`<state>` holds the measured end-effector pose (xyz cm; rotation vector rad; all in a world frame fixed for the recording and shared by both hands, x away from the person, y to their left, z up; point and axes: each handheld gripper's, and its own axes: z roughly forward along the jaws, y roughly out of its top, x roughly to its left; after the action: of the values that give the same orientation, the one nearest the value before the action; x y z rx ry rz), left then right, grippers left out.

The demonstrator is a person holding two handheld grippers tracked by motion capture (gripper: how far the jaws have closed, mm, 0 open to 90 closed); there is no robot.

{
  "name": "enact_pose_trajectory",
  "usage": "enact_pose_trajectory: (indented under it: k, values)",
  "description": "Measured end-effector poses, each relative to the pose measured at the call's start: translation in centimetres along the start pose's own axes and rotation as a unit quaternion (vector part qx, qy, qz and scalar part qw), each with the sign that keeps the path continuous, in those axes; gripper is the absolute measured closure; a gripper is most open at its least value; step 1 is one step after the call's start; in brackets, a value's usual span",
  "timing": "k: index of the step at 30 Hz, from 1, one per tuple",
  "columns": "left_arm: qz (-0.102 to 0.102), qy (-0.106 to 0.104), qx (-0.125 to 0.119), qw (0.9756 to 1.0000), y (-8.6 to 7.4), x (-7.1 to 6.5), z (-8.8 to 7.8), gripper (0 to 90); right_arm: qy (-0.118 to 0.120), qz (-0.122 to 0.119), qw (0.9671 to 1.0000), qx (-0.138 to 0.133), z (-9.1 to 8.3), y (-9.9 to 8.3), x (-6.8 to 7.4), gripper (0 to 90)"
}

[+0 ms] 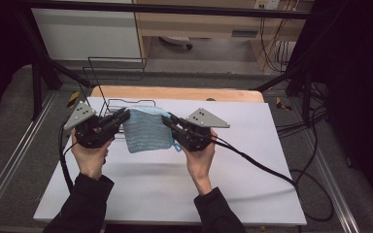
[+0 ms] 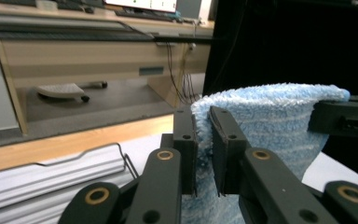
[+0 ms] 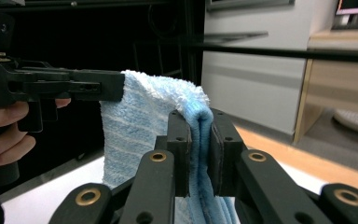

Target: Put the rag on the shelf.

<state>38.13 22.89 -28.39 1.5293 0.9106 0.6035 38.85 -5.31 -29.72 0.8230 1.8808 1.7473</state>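
Blue towel [image 1: 146, 129] held aloft at centre frame of the high view, stretched between two grippers above the white tabletop [image 1: 175, 189]. Left gripper [image 1: 120, 117] clamped on the towel's upper left corner; right gripper [image 1: 170, 121] clamped on its upper right corner. Seen along the left gripper's own jaws, terry edge pinched between the pads, cloth [image 2: 270, 126] running off to the right of frame toward the other gripper [image 2: 340, 119]. Seen along the right gripper's jaws, a folded edge [image 3: 198, 135] squeezed in the gap, cloth spanning to upper left of frame where the opposite gripper [image 3: 81, 85] bites its corner. Top edge taut and roughly level, long axis lying left to right across the frame, remainder hanging down toward the lower centre. Black wire rack [image 1: 116, 80] standing behind the towel, upper left of centre. Both hands about equally near the rack, left slightly closer; likely next move a carry toward it or a laying flat.
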Motion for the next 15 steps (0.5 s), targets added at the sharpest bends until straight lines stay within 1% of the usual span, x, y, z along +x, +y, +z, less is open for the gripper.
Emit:
enact_pose_trajectory:
  k: [2,11,13,15]
  values:
    - [0.0,0.007,-0.008,0.9999,0.4,0.3,-0.2,80.9,-0.005,-0.008,0.9999,-0.007,0.6,0.3,0.5,81.0]
    - [-0.021,0.012,-0.037,0.999,1.9,2.1,-0.4,81.0,-0.016,-0.029,0.999,-0.029,2.7,2.0,1.8,81.2]
    - [-0.029,0.011,-0.045,0.9985,2.3,2.5,-0.4,81.0,-0.016,-0.032,0.9989,-0.032,3.0,2.5,2.1,81.2]
    - [-0.03,0.012,-0.049,0.9983,2.7,2.8,-0.4,81.0,-0.012,-0.03,0.9988,-0.038,3.5,3.0,2.3,81.2]
